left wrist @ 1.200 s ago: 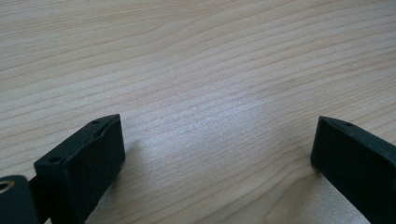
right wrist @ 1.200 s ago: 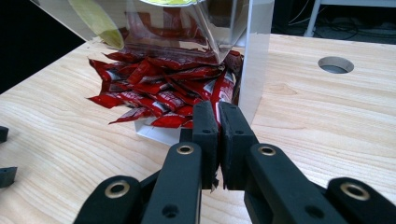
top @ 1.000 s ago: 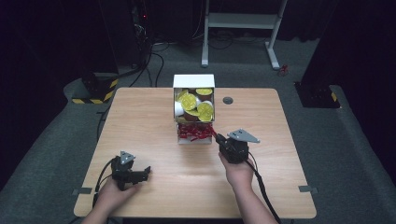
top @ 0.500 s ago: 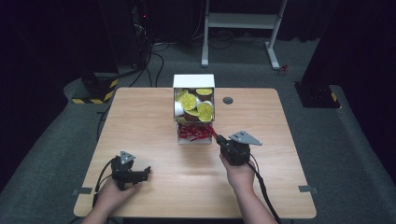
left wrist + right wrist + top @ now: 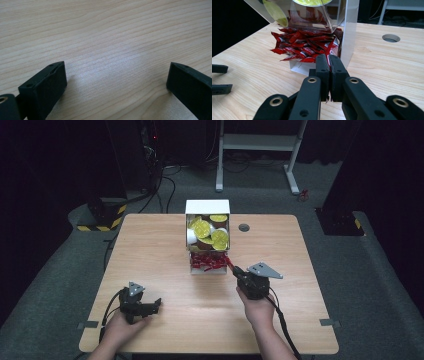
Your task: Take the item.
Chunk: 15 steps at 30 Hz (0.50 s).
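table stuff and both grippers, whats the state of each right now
right gripper: shut on a red packet at the front of the dispenser
left gripper: open, nothing between its jaws, low over the table
dispenser: upright, yellow-lidded cups in the top, red packets spilling from the bottom tray

I see a light wooden counter (image 5: 160, 255) with a round cable hole (image 5: 244, 227) toward its far edge, right of centre. On the grey floor (image 5: 380, 285) beyond stands a white desk frame (image 5: 257, 142). Far left sits a black base with yellow-and-black hazard stripes (image 5: 102, 217), cables (image 5: 165, 185) trailing beside it.
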### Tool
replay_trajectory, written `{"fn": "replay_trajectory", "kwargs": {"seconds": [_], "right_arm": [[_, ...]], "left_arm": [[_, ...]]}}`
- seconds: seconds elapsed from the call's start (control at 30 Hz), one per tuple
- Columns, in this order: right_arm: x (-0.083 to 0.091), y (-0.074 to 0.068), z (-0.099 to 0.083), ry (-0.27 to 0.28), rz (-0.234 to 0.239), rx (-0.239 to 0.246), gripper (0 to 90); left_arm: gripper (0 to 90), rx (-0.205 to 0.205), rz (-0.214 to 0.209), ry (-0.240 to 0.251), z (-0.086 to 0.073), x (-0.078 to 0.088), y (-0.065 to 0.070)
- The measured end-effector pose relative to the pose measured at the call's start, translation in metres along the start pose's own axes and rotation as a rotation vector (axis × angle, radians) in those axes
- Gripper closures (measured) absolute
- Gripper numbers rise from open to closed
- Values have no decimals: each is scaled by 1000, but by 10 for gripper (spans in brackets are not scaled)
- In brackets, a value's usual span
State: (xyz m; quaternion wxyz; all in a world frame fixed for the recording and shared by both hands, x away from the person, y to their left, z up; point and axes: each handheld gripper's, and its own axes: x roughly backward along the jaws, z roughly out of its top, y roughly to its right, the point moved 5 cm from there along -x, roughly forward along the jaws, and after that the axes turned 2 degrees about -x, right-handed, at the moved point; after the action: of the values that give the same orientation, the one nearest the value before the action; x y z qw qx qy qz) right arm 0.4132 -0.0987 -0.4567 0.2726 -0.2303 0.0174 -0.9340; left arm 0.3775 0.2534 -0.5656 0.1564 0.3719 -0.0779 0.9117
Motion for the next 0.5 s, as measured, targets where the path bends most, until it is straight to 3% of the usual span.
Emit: {"fn": "replay_trajectory", "kwargs": {"seconds": [0.5], "right_arm": [[13,1,-1,16,10,4,881]], "left_arm": [[33,0,-1,-1,0,0,0]]}}
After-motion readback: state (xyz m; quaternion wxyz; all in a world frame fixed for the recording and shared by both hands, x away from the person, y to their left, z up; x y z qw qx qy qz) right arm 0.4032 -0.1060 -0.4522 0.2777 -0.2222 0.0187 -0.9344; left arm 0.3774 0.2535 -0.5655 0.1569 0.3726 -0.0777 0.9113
